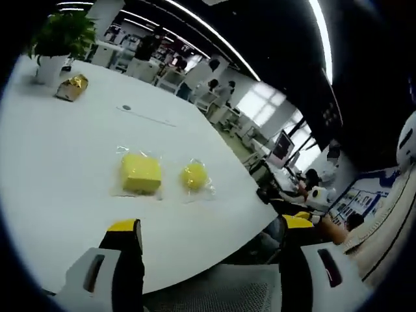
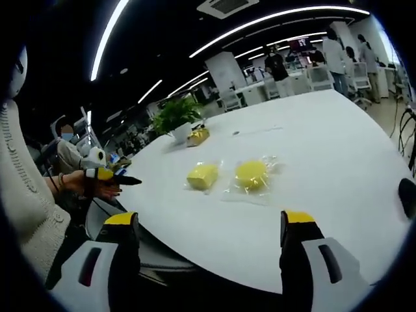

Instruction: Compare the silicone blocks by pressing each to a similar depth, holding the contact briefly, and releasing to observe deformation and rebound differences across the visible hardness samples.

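Two yellow blocks in clear wrap lie side by side on the white tabletop (image 1: 58,169): a square block (image 1: 140,173) and a round block (image 1: 194,175), ahead of both tools, untouched. Left tool (image 1: 211,227) and right tool (image 2: 211,221): jaws apart, empty. Beyond: potted plant (image 1: 57,40), gold packet (image 1: 71,86). Nothing between tools and blocks.
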### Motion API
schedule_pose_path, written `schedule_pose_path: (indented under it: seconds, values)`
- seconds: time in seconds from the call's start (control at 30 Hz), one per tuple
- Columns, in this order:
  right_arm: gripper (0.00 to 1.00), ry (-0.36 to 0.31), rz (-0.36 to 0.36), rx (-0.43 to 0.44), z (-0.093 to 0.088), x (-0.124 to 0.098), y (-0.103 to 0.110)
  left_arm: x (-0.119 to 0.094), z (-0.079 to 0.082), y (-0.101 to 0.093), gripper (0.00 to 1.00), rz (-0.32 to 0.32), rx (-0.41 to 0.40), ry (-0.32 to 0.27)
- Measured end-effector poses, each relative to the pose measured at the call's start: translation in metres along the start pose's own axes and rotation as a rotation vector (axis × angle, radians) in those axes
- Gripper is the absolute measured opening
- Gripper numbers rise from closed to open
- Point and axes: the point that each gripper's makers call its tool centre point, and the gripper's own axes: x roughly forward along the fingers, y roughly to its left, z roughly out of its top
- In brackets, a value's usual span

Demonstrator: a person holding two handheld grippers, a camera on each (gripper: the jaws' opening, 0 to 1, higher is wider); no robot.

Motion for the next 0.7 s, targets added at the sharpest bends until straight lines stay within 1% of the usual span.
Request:
schedule_pose_path:
  seconds: [0.03, 0.07, 0.1, 0.13, 0.17, 0.2, 0.3, 0.43, 0.47, 0.57, 0.63, 0.67, 0.7]
  values:
    - [0.84, -0.002, 0.001, 0.002, 0.0, 0.0, -0.001, 0.004, 0.003, -0.002, 0.85, -0.007, -0.03, -0.006]
    - [0.83, -0.003, 0.003, 0.01, 0.0, 0.001, -0.003, 0.011, 0.008, -0.006, 0.84, -0.022, -0.081, -0.009]
    - [0.83, -0.006, 0.004, 0.013, 0.0, 0.001, -0.004, 0.017, 0.016, -0.01, 0.83, -0.039, -0.101, -0.037]
    - [0.83, -0.01, 0.006, 0.017, 0.0, 0.002, -0.005, 0.025, 0.021, -0.013, 0.83, -0.049, -0.151, -0.043]
    - [0.83, -0.011, 0.007, 0.019, 0.0, 0.002, -0.006, 0.03, 0.023, -0.016, 0.83, -0.059, -0.18, -0.037]
    - [0.83, -0.013, 0.008, 0.021, 0.0, 0.002, -0.007, 0.039, 0.029, -0.018, 0.83, -0.064, -0.206, -0.047]
    - [0.82, -0.016, 0.012, 0.035, 0.0, 0.005, -0.01, 0.056, 0.038, -0.019, 0.84, -0.067, -0.236, -0.046]
    - [0.81, -0.015, 0.012, 0.039, 0.0, 0.006, -0.014, 0.086, 0.05, -0.019, 0.84, -0.066, -0.281, -0.036]
    - [0.81, -0.016, 0.012, 0.042, 0.0, 0.007, -0.015, 0.095, 0.053, -0.019, 0.84, -0.069, -0.299, -0.024]
    - [0.81, -0.021, 0.015, 0.056, 0.001, 0.008, -0.018, 0.117, 0.062, -0.019, 0.83, -0.073, -0.332, -0.024]
    - [0.81, -0.022, 0.014, 0.061, 0.001, 0.008, -0.022, 0.13, 0.067, -0.016, 0.84, -0.062, -0.354, -0.023]
    - [0.8, -0.023, 0.016, 0.071, 0.001, 0.008, -0.023, 0.138, 0.071, -0.014, 0.84, -0.063, -0.377, -0.032]
    - [0.8, -0.026, 0.018, 0.081, 0.0, 0.008, -0.024, 0.144, 0.071, -0.012, 0.83, -0.059, -0.399, -0.027]
